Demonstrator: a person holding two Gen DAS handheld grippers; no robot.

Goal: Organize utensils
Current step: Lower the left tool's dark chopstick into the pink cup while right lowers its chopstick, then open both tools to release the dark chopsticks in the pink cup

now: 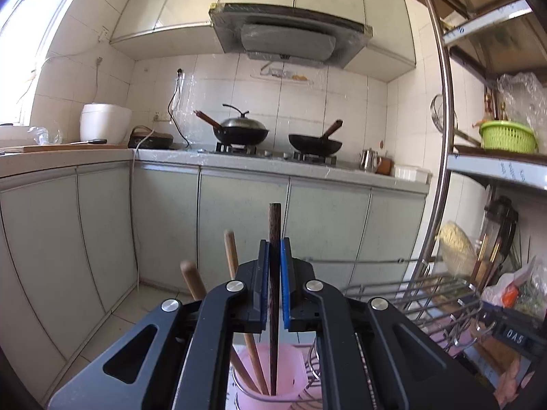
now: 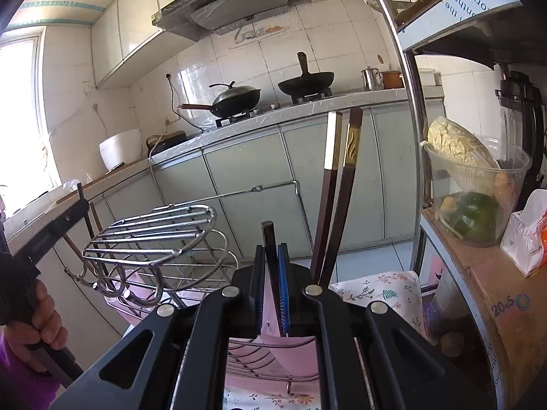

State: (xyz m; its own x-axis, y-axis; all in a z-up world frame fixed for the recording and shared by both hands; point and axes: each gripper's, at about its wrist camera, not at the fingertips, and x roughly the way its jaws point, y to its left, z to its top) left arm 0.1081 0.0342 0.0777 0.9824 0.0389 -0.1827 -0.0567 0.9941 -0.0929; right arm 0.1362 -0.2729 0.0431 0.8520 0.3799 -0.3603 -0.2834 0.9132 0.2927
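Left gripper (image 1: 273, 266) clamped narrow on a dark chopstick (image 1: 274, 225) held upright; its lower end already sits inside the pink holder (image 1: 294, 376), beside two wooden utensil handles (image 1: 232, 253) standing in the same cup. Right gripper (image 2: 272, 266) likewise closed tight on a second dark chopstick (image 2: 269, 239), also near vertical, above a pink holder (image 2: 273, 345) hung in the wire dish rack (image 2: 154, 235). Two gold-banded chopsticks (image 2: 338, 184) already stand in that holder, just beside the right gripper.

Step in hand, by my reading: dropping sorted chopsticks into their holders — both sticks mid-insertion. Whether the two views show one pink holder or two, cannot tell.

Next move calls for lowering each stick until its tip nears the holder floor, then parting the jaws — keeping the stick vertical so it does not catch on the rack wires or knock the neighbours.
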